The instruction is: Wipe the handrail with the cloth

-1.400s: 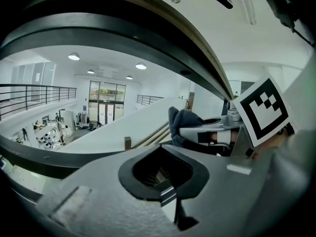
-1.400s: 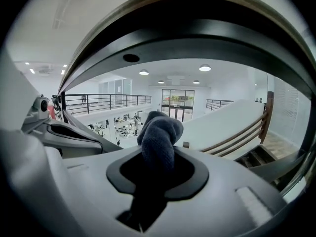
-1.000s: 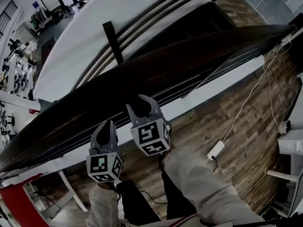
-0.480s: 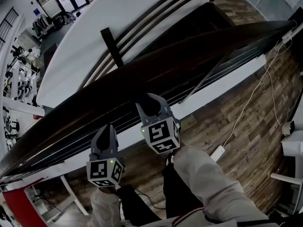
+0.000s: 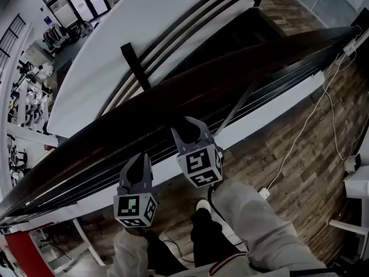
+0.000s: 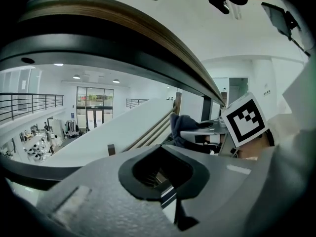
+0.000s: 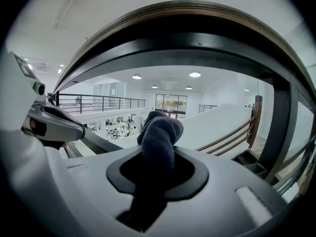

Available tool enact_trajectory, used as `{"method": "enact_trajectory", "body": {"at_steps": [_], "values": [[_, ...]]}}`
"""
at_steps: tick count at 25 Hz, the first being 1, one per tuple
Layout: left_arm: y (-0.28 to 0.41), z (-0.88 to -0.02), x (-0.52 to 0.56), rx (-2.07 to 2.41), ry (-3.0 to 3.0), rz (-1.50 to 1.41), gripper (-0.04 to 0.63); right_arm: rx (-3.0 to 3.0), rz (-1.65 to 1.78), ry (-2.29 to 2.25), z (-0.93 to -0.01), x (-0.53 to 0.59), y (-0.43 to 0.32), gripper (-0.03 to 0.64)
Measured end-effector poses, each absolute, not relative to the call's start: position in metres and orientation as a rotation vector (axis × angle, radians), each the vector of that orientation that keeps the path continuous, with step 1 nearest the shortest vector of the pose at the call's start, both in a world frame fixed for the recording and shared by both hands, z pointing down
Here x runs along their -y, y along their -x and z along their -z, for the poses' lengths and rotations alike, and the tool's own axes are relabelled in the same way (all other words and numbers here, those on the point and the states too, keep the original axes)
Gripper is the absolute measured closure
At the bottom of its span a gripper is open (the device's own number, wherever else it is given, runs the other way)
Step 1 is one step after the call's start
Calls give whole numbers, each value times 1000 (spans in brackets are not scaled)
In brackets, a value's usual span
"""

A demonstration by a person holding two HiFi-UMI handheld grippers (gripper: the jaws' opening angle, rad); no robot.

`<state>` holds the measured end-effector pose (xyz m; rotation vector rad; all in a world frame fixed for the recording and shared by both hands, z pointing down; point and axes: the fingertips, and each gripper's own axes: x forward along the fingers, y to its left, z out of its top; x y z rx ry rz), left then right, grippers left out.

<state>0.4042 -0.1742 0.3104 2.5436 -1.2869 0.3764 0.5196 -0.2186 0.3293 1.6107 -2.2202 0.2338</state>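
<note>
With fingers pinching the bunched dark grey cloth, the right gripper is probably needing firm, even contact along the dark wooden handrail — the left gripper is idling, fingers pressed together.

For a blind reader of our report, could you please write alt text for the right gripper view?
The right gripper is shut on a bunched dark grey cloth that sticks up between its jaws. The wooden handrail arches overhead, with a bright hall beyond.
</note>
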Motion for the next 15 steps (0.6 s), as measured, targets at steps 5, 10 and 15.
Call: {"method": "enact_trajectory", "body": {"at_steps": [5,10,15], "values": [[-454,-314,173,1215,-2551,-387,592,2201,-242,-1626,-328,223,-561,526],[-519,-319,165,1112,-2596,-422,592,2178,-288,-1702,-327,225,-618,525],[-549,-320,154,1031,-2617,-440,592,2100,-289,-1763,-329,223,-658,526]]}}
